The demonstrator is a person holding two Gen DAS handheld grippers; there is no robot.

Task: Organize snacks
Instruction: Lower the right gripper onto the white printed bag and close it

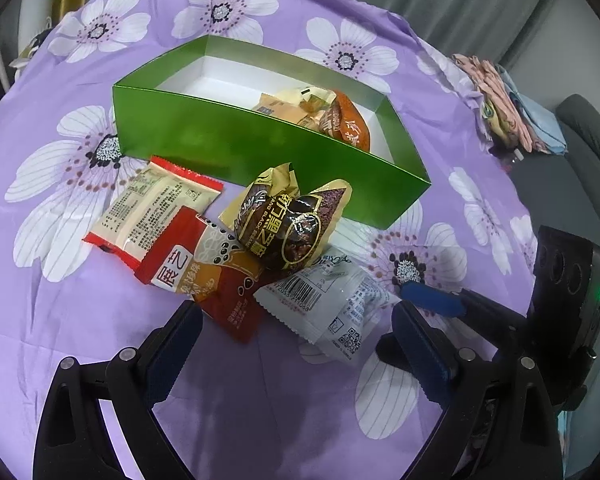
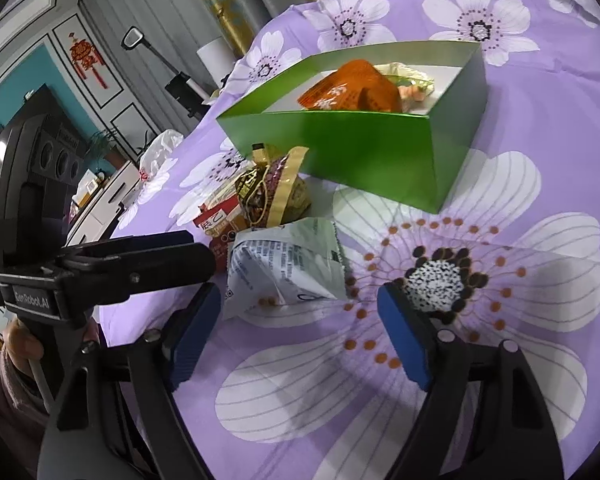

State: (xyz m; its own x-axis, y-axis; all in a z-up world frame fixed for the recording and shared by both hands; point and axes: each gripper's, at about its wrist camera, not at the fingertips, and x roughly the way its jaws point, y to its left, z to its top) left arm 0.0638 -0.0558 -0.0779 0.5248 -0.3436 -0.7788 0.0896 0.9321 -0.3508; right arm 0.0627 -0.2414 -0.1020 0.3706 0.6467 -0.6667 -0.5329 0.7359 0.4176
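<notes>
A green box (image 1: 228,148) stands on the purple flowered cloth and holds an orange packet (image 1: 346,122) and some beige packets (image 1: 288,104). In front of it lies a pile: a cream-and-red packet (image 1: 152,208), a red-and-brown packet (image 1: 216,276), a dark brown-and-gold packet (image 1: 288,224) on top, and a white packet (image 1: 332,304). My left gripper (image 1: 296,344) is open just short of the pile. My right gripper (image 2: 300,336) is open, close to the white packet (image 2: 284,268). The box (image 2: 360,152) and orange packet (image 2: 352,88) lie beyond.
The right gripper's blue finger (image 1: 432,300) and body (image 1: 572,280) show at the right of the left wrist view. Folded cloths (image 1: 512,108) lie at the table's far right edge. The left gripper's body (image 2: 100,272) crosses the left of the right wrist view.
</notes>
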